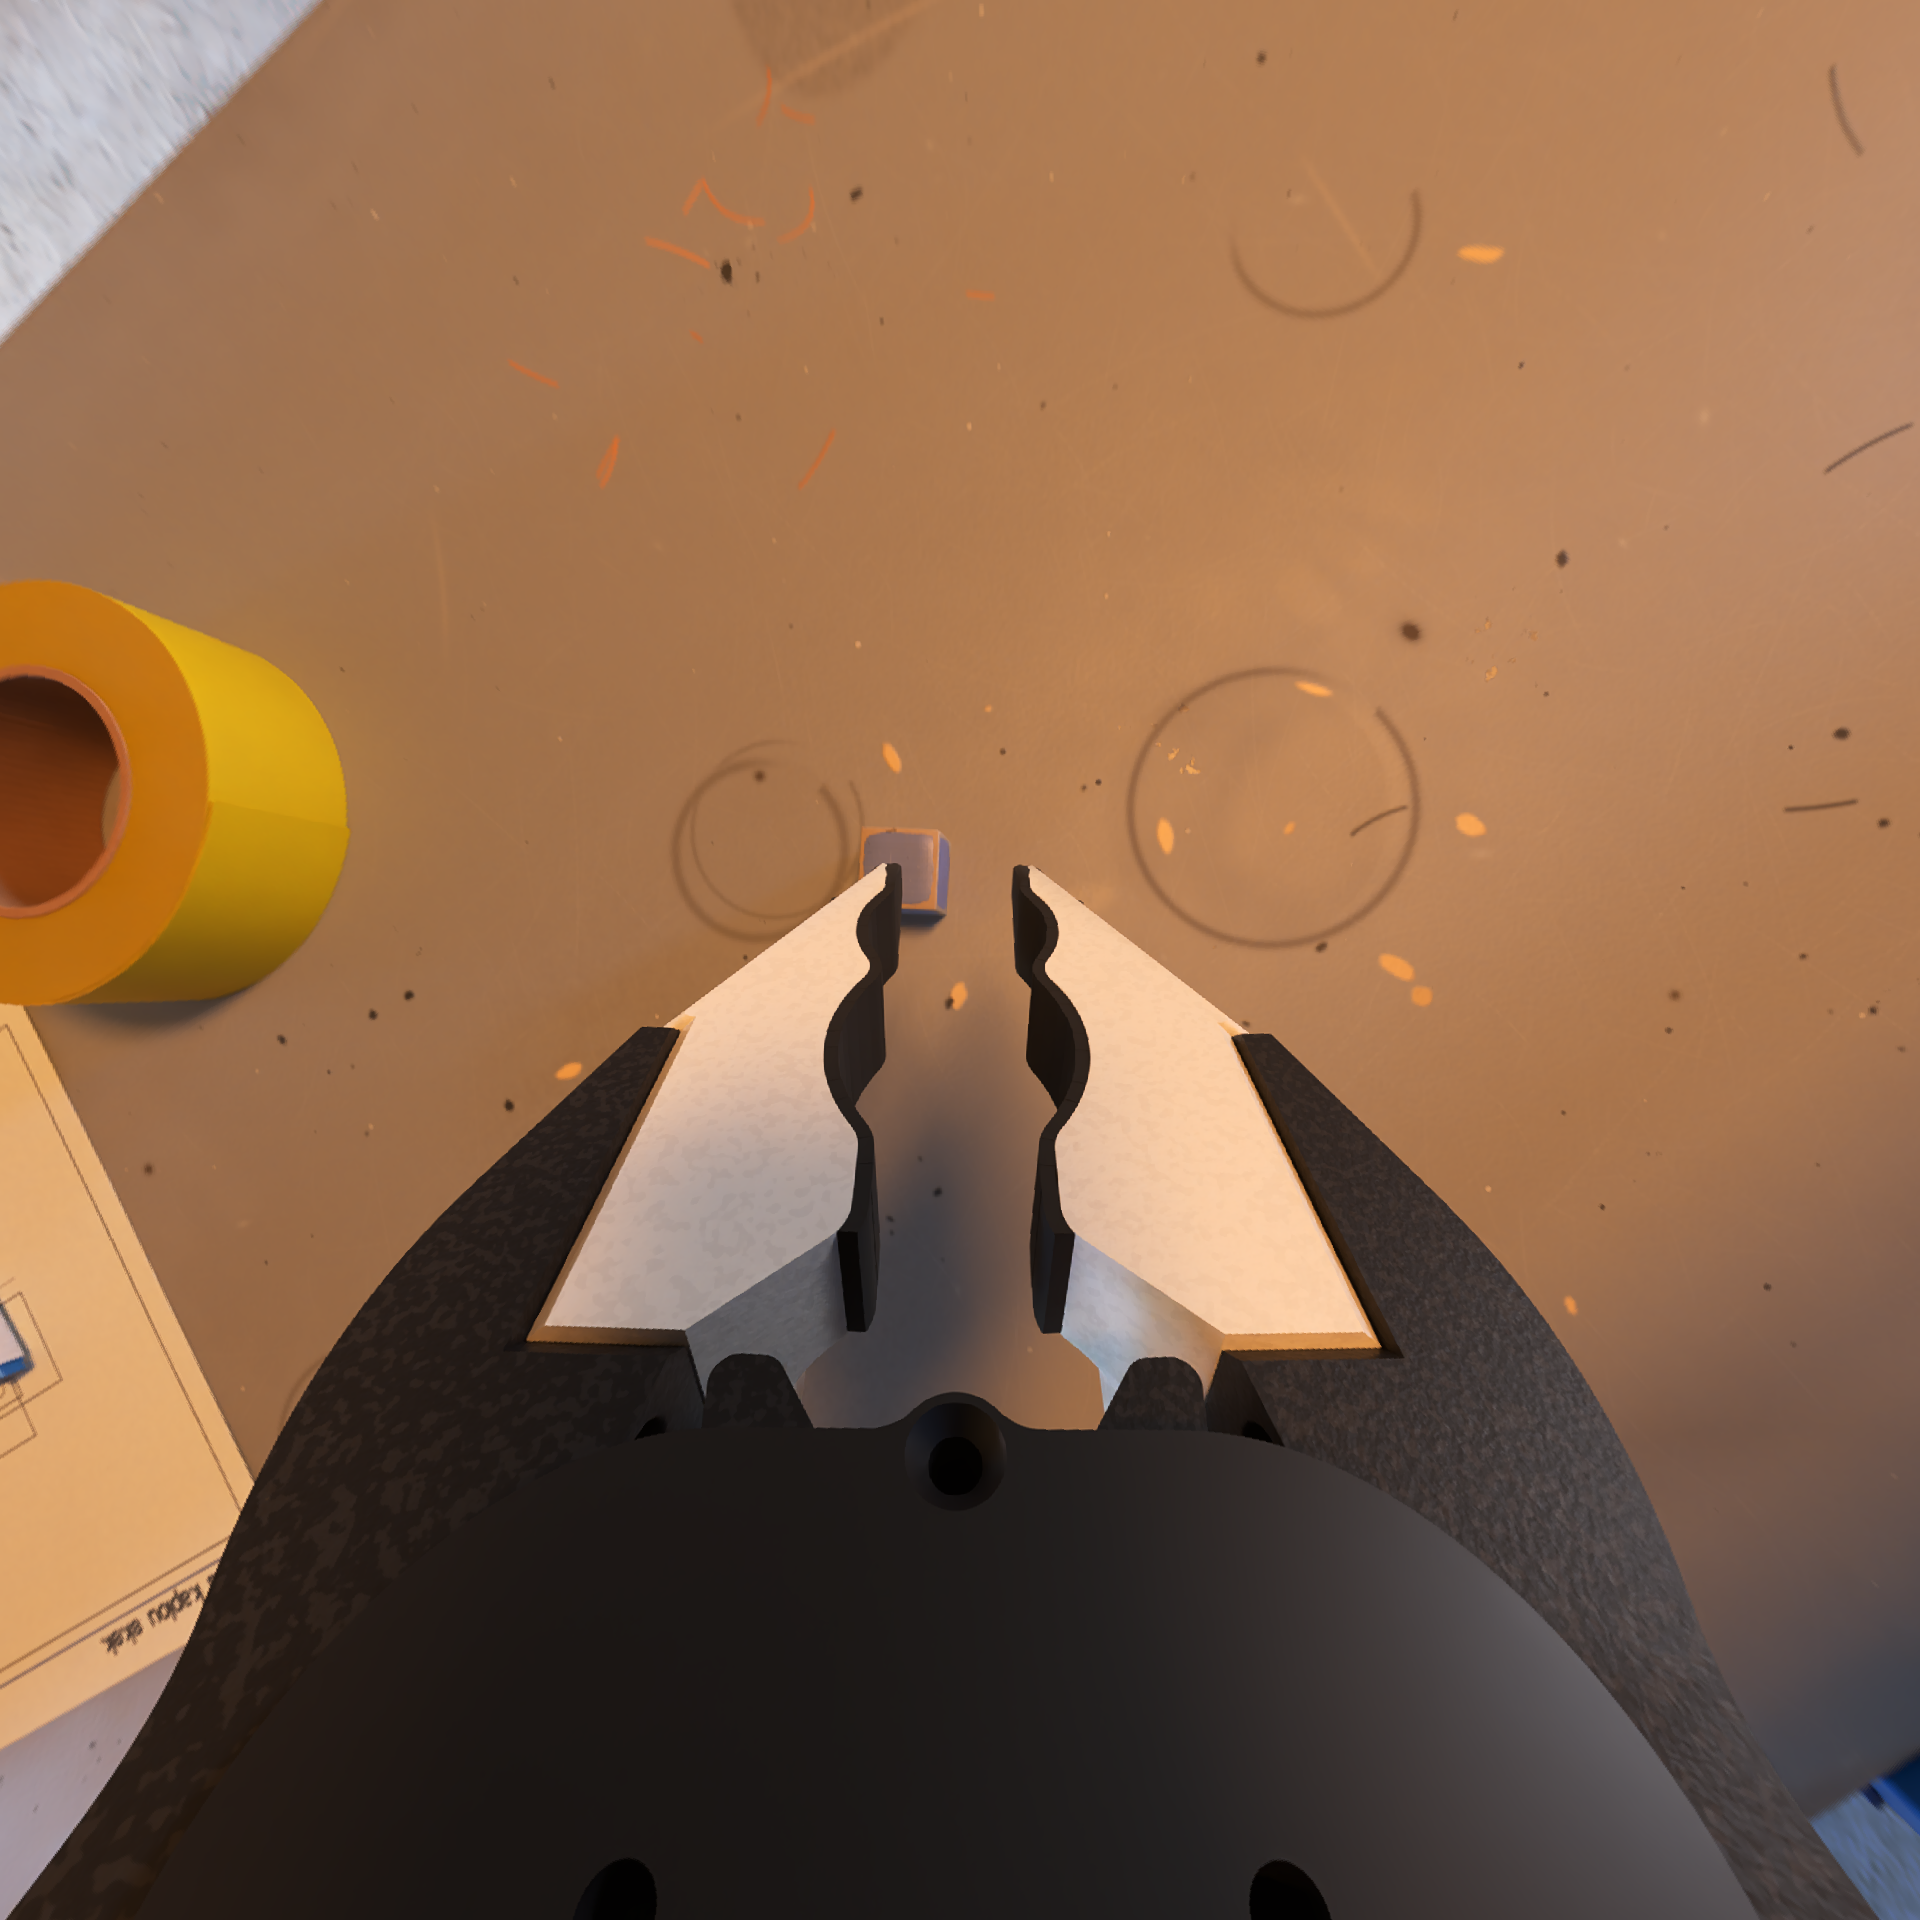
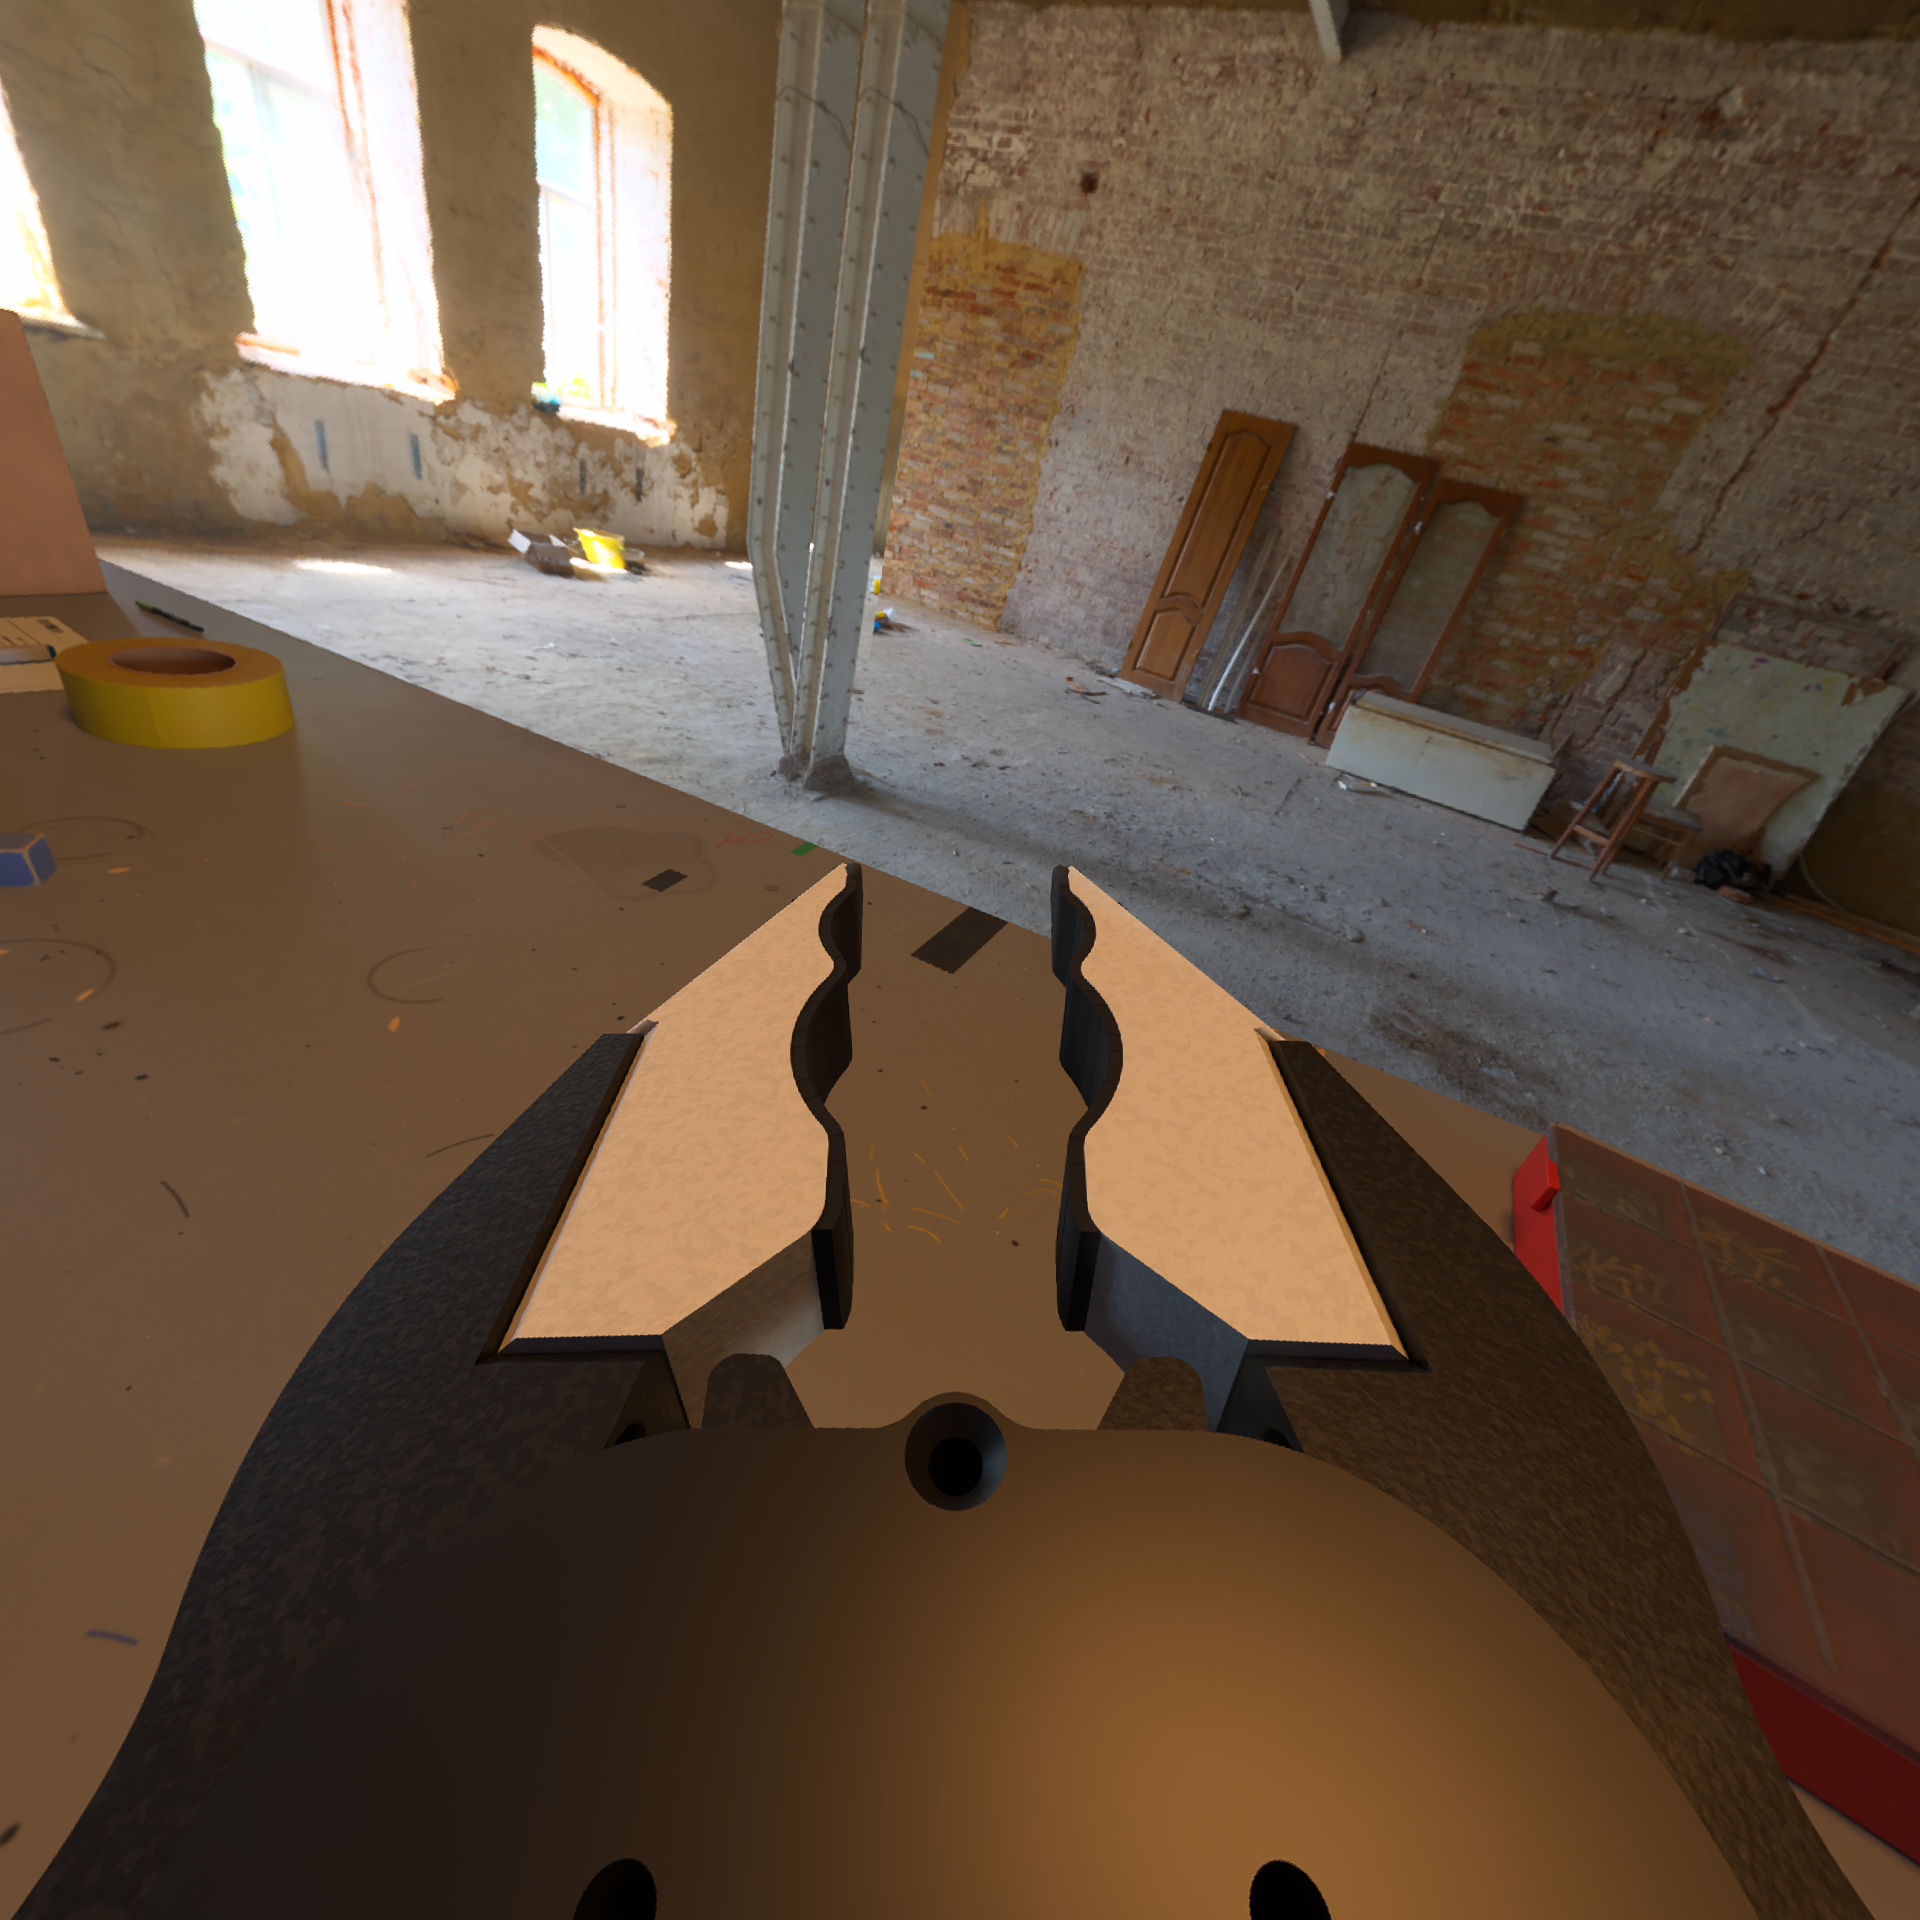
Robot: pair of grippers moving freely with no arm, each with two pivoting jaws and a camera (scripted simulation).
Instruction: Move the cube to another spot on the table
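A small blue-grey cube [image 1: 918, 871] rests on the brown table [image 1: 1039, 520]. My left gripper [image 1: 956, 883] looks down on it from above, open and empty. The cube lies just past the tip of the left finger [image 1: 727, 1122], which hides its near left corner; it is not between the fingers. In the right wrist view the cube [image 2: 23, 858] shows at the far left edge of the table [image 2: 312, 1039], well away from my right gripper [image 2: 956, 894], which is open, empty and points toward the table's far edge.
A yellow tape roll [image 1: 177, 800] stands left of the cube; it also shows in the right wrist view [image 2: 177, 691]. A printed paper sheet [image 1: 94, 1351] lies at lower left. A red box [image 2: 1745, 1434] sits right of my right gripper. The table edge [image 2: 1039, 935] runs just ahead.
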